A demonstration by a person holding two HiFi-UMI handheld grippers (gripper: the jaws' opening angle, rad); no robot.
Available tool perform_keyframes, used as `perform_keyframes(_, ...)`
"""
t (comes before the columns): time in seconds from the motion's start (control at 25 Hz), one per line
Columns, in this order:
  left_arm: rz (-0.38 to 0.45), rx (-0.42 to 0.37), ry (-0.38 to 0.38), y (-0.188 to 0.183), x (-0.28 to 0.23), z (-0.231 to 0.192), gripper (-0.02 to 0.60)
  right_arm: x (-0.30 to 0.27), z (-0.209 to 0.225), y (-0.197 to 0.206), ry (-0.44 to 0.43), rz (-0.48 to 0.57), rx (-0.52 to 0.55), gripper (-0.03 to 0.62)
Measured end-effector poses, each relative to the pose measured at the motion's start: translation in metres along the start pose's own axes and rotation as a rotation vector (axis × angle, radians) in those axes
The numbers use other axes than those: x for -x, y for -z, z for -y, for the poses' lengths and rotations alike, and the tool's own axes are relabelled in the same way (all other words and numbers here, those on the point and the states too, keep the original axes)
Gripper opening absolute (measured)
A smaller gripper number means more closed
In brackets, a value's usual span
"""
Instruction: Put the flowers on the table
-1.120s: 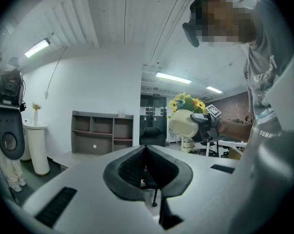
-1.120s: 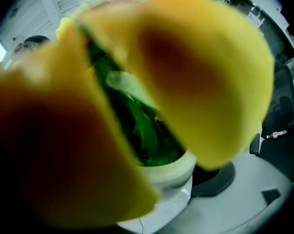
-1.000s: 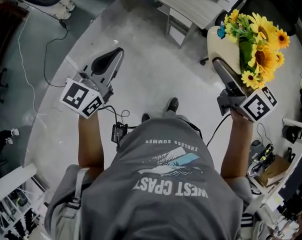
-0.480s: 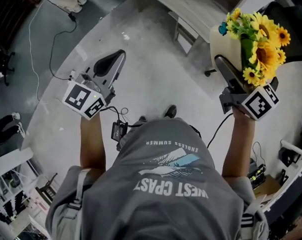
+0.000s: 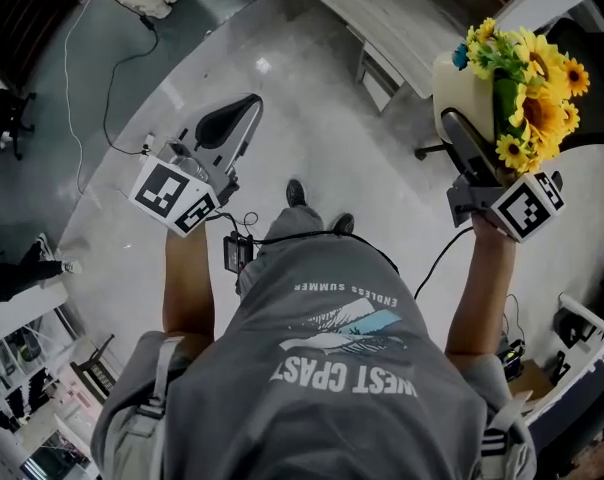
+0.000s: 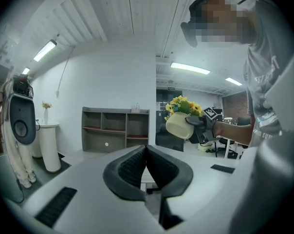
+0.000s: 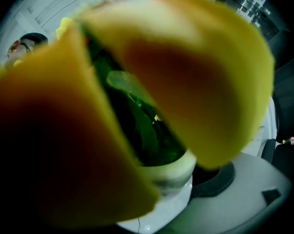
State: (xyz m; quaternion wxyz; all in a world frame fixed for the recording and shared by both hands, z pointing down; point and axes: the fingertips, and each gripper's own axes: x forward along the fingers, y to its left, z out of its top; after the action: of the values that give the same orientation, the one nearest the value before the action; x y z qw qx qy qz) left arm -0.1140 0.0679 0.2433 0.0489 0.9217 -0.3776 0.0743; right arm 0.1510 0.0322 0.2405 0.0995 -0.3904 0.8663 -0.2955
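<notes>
A cream pot [image 5: 460,86] of yellow sunflowers [image 5: 532,83] hangs in the air at the upper right of the head view, with my right gripper [image 5: 464,133] shut on its rim. In the right gripper view blurred yellow petals [image 7: 200,67] fill most of the frame, with green leaves [image 7: 142,130] and the pot's rim [image 7: 174,172] beside one dark pad [image 7: 219,177]. My left gripper [image 5: 230,128] is held out at the left, shut and holding nothing. The left gripper view shows its shut jaws low in the frame and the pot [image 6: 177,126] carried off to the right.
A grey table [image 5: 382,13] stands ahead at the top of the head view, a chair base [image 5: 422,150] near it. Cables [image 5: 82,88] trail across the floor at left. The left gripper view shows a grey shelf unit [image 6: 115,128] and a white pedestal [image 6: 49,145].
The person has stepped forward, one foot now ahead, and the floor and table have shifted in view. Both grippers have kept their hold and pose, with the flowers still raised at right.
</notes>
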Motion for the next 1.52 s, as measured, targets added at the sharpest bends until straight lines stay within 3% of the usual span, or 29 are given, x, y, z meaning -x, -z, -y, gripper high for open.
perform_keyframes(0.16, 0.002, 0.009, 0.037, 0.007, -0.018, -0.019, 0.017, -0.011, 0.009, -0.001, 0.031, 0.009, -0.001, 0.522)
perform_keyframes(0.32, 0.006, 0.016, 0.122, 0.018, -0.064, -0.063, 0.017, -0.042, 0.033, -0.007, 0.106, 0.041, 0.0, 0.522)
perform_keyframes(0.52, 0.046, 0.017, 0.195, 0.011, -0.09, -0.094, 0.017, -0.057, 0.04, -0.012, 0.179, 0.068, 0.033, 0.522)
perform_keyframes(0.92, 0.025, 0.005, 0.327, -0.006, -0.141, -0.141, 0.017, -0.094, 0.061, -0.03, 0.285, 0.123, 0.013, 0.522)
perform_keyframes(1.52, 0.055, 0.011, 0.427, -0.007, -0.167, -0.175, 0.017, -0.122, 0.081, -0.032, 0.386, 0.155, 0.019, 0.522)
